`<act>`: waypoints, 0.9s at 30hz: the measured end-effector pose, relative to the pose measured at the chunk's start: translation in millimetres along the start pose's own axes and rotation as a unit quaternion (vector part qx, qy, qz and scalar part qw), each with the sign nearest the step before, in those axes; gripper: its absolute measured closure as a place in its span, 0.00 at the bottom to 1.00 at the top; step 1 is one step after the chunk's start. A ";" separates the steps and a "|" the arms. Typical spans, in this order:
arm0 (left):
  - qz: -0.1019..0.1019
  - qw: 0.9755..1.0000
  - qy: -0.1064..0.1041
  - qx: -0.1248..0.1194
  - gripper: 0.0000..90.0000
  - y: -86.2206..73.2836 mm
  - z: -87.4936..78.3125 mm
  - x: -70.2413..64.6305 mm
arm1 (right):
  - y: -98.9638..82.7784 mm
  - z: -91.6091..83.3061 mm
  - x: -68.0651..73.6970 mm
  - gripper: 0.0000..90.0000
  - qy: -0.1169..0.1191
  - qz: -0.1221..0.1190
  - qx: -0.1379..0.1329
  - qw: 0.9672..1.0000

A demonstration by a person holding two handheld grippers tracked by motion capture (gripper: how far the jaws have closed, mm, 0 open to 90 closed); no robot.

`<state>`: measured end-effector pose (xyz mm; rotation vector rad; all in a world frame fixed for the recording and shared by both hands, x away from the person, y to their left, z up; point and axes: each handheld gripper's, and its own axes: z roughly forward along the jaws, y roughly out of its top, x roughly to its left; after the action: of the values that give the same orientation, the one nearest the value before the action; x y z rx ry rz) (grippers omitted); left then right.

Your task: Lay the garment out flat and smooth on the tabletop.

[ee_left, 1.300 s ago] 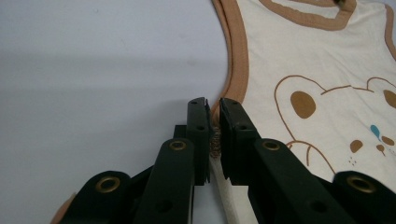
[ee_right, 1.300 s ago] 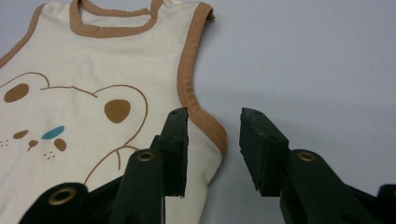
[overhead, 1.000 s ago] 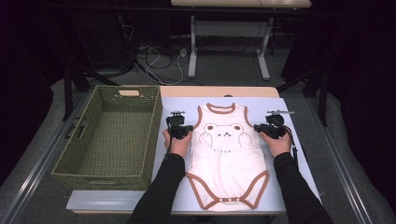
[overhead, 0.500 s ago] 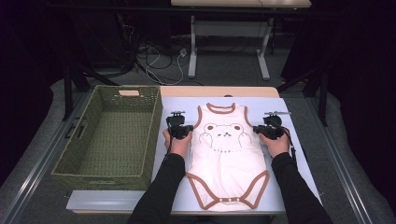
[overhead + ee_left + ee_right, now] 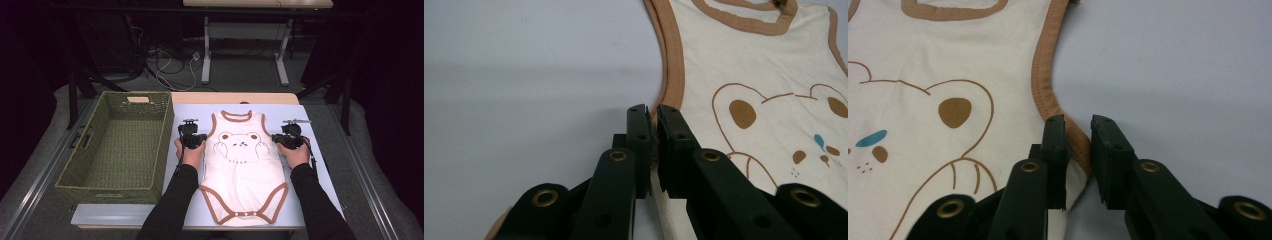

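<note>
pinching both side edges of the baby bodysuit, ready to lift or fold

the cream bodysuit (image 5: 243, 167) with the bear print lies flat on the pale blue mat (image 5: 320, 165), neck toward 12 o'clock, snaps toward 6. the left gripper (image 5: 196, 141) sits at its 9 o'clock edge; in the left gripper view its jaws are clamped tight on the brown trim just below the armhole, fabric pressed between the pads. the right gripper (image 5: 280, 140) is at the 3 o'clock edge; its jaws have just been closing and straddle the trim (image 5: 1074, 137), with a gap on the outer side, so that pinch looks unfinished. next, i judge, the right pinch must seat before both hands raise together and evenly. the green woven basket (image 5: 75, 172) waits at 9 o'clock of the mat.
</note>
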<state>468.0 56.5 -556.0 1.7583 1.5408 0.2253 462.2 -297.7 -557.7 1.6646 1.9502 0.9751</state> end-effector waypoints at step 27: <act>0.008 0.999 -0.025 -0.035 0.95 2.4 -25.5 -10.1 | 9.0 -40.5 14.2 0.98 -0.005 -0.028 -0.050 0.998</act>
<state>452.3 58.4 -533.5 1.7100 1.4665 0.2388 437.4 -293.6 -521.7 1.5485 1.8988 1.0235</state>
